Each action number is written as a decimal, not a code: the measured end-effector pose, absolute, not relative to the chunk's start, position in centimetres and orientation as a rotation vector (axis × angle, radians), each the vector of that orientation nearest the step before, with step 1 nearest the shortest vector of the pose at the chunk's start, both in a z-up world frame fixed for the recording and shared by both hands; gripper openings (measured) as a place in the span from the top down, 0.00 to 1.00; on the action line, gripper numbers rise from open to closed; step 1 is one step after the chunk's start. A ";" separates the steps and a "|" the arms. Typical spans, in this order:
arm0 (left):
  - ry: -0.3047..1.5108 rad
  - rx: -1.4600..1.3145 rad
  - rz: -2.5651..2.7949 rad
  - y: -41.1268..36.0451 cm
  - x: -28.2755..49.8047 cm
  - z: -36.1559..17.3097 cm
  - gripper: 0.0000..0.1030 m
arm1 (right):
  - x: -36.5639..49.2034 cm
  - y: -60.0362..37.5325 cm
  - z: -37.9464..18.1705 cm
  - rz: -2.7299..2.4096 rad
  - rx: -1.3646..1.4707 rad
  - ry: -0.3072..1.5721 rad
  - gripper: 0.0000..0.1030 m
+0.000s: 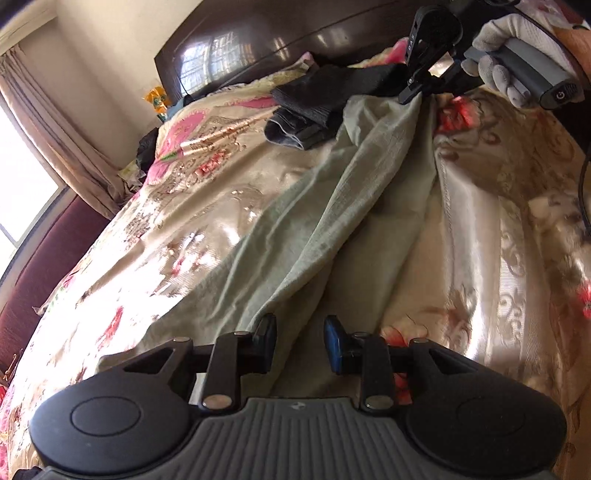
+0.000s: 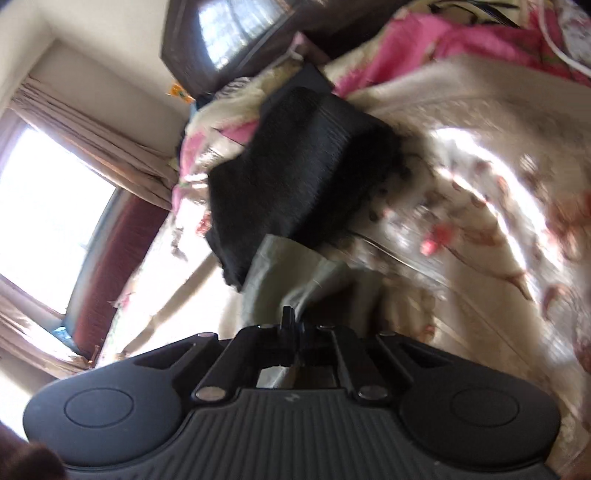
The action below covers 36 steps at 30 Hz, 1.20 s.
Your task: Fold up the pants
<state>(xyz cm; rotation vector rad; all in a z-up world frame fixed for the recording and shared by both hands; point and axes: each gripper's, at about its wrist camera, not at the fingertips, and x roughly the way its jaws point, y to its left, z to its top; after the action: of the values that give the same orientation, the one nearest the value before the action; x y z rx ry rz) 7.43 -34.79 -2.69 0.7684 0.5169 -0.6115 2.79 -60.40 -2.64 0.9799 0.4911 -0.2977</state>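
Pale green pants [image 1: 332,206] lie stretched in long folds across the floral bedspread. My left gripper [image 1: 300,341] is open, its jaws apart over the near end of the pants, holding nothing. My right gripper [image 1: 415,94] is at the far end, shut on the pants' edge and lifting it. In the right wrist view, the right gripper [image 2: 291,317] is pinched on a bunch of the green cloth [image 2: 288,280].
A stack of folded dark clothes [image 1: 314,107] [image 2: 295,177] lies on the bed just beyond the pants. The dark wooden headboard [image 1: 280,33] stands behind. A window with curtains [image 1: 55,140] and a maroon bench [image 1: 40,266] are at the left.
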 end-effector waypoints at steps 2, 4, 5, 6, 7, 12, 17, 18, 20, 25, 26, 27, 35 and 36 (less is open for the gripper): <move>0.504 0.798 -0.617 -34.7 6.8 -3.1 0.56 | 2.2 -60.8 -2.8 -0.293 1.023 0.462 0.93; 0.496 0.813 -0.628 -34.7 6.4 -3.3 0.56 | 2.2 -61.0 -2.6 -0.294 1.024 0.472 0.92; 0.496 0.812 -0.628 -34.8 6.4 -3.2 0.56 | 2.4 -61.0 -2.4 -0.302 1.001 0.481 0.92; 0.501 0.805 -0.629 -34.8 6.6 -3.2 0.56 | 2.7 -61.0 -2.3 -0.309 0.983 0.493 0.92; 0.505 0.798 -0.630 -34.9 6.8 -3.1 0.56 | 3.1 -61.0 -2.2 -0.315 0.973 0.511 0.92; 0.467 0.785 -0.575 -34.4 7.9 -1.4 0.56 | 5.7 -59.4 1.5 -0.138 0.998 0.433 0.96; 0.328 0.741 -0.446 -32.1 8.5 3.2 0.56 | 4.7 -58.9 6.8 0.039 1.008 0.162 0.96; 0.303 0.729 -0.432 -31.7 8.5 3.8 0.56 | 4.4 -59.1 6.6 0.036 0.992 0.153 0.96; 0.290 0.714 -0.430 -31.5 8.5 3.7 0.56 | 4.2 -59.5 4.5 -0.033 0.974 0.241 0.96; 0.428 0.774 -0.561 -33.3 7.2 -0.9 0.56 | 2.8 -60.9 -3.3 -0.286 1.048 0.523 0.96; 0.443 0.779 -0.587 -33.6 6.8 -1.4 0.56 | 2.1 -61.2 -3.8 -0.293 1.074 0.502 0.97; 0.454 0.784 -0.611 -33.8 6.4 -1.7 0.56 | 1.5 -61.4 -3.8 -0.296 1.091 0.479 0.97; 0.463 0.812 -0.666 -35.2 5.2 -2.6 0.56 | 0.4 -61.0 -1.9 -0.356 0.974 0.496 0.87; 0.460 0.810 -0.664 -35.2 5.3 -2.4 0.56 | 0.4 -60.9 -2.0 -0.350 0.983 0.505 0.84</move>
<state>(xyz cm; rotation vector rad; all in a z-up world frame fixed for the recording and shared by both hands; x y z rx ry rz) 5.34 -35.22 -2.44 0.8097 0.4601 -0.6640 0.37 -60.85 -2.04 0.9835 0.5047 -0.3498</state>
